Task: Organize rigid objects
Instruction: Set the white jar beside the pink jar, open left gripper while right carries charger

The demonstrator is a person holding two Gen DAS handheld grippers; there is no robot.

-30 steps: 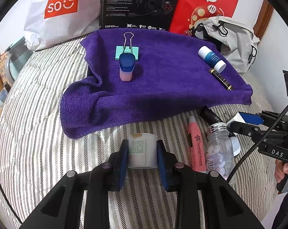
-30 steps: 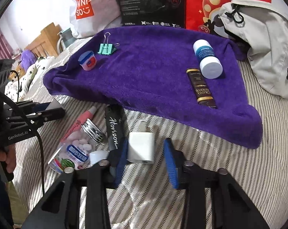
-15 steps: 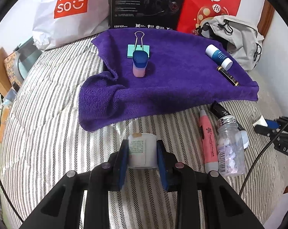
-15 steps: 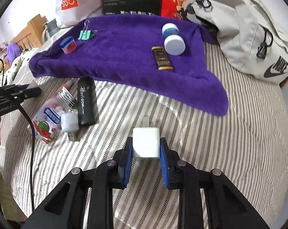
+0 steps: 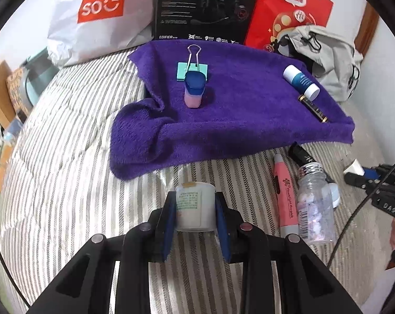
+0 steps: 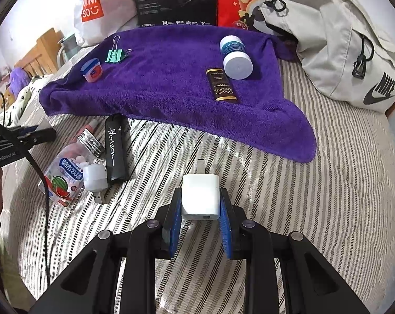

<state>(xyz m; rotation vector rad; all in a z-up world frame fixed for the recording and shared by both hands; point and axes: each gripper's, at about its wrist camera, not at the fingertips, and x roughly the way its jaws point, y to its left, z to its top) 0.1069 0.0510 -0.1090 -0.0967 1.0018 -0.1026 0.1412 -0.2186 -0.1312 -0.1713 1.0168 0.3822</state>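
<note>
Currently both grippers are loaded. Left gripper (image 5: 195,210): blue pads closed tight on a small white plastic tub with a green-printed label (image 5: 195,208), held above the grey-and-white striped bedspread (image 5: 66,157). Right gripper (image 6: 200,209): pads clamped on the sides of a white square USB wall charger (image 6: 200,200), its plug prong pointing away from the camera, also above the bedspread.

Loose cluster on the bedspread, between the two grippers: clear plastic pill bottle with a silver screw cap and watermelon label (image 6: 66,172), lying on its side; small white USB night-light plug (image 6: 94,178) touching it; black rectangular box with white "Horizon" script (image 6: 115,149) just beside that; pink pen-shaped tube (image 5: 283,196) alongside the bottle, top end near the towel edge.

Further out, a purple terry towel (image 6: 171,78) is spread on the bed. On its left part: a small pink jar with a blue lid (image 6: 91,71), and just behind it a mint-green binder clip with silver wire handles (image 6: 116,55). On its right part: a white-and-blue cylindrical bottle (image 6: 235,57) on its side, with a dark brown gold-lettered stick pack (image 6: 221,85) just beside it.

Behind the towel: white MINISO shopping bag (image 5: 98,13), black headset box (image 5: 205,5), red printed bag (image 5: 289,13), light grey Nike backpack (image 6: 336,44) at the right.
</note>
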